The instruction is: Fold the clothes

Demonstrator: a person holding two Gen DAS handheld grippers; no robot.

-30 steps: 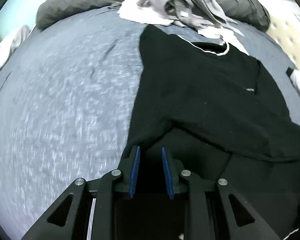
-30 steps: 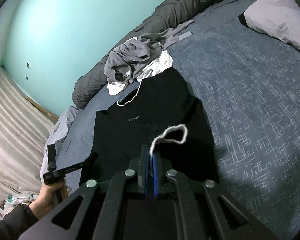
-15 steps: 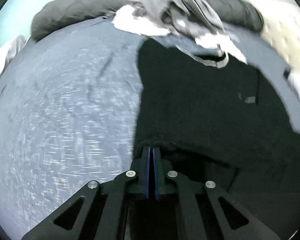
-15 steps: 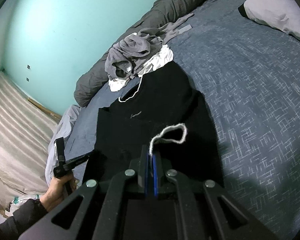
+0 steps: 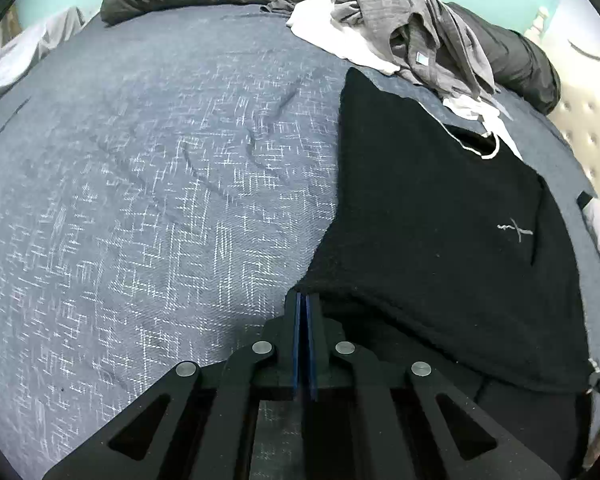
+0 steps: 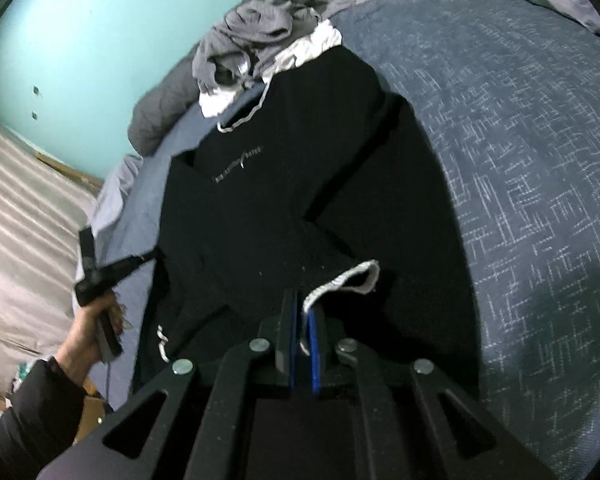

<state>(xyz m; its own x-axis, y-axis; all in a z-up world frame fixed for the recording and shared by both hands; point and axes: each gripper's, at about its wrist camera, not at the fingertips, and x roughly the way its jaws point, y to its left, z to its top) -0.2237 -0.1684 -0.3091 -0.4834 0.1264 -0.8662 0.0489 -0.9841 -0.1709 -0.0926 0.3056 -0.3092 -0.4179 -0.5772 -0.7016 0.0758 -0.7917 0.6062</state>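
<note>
Clearly the left gripper [image 5: 303, 300] is clamped on the hem corner of the black sweater [image 5: 440, 216], and the right gripper [image 6: 302, 308] pinches its white-edged cuff [image 6: 350, 278]. Soft and floppy, the sweater lies on the blue bedspread [image 5: 160, 200], just below the grey clothes pile [image 5: 404, 28]; edges and corners seem the best holds. Its lower part is hidden behind both grippers.

Dim, bluish indoor light, strong fisheye bending and dark corners, slight motion blur, soft shadows.
</note>
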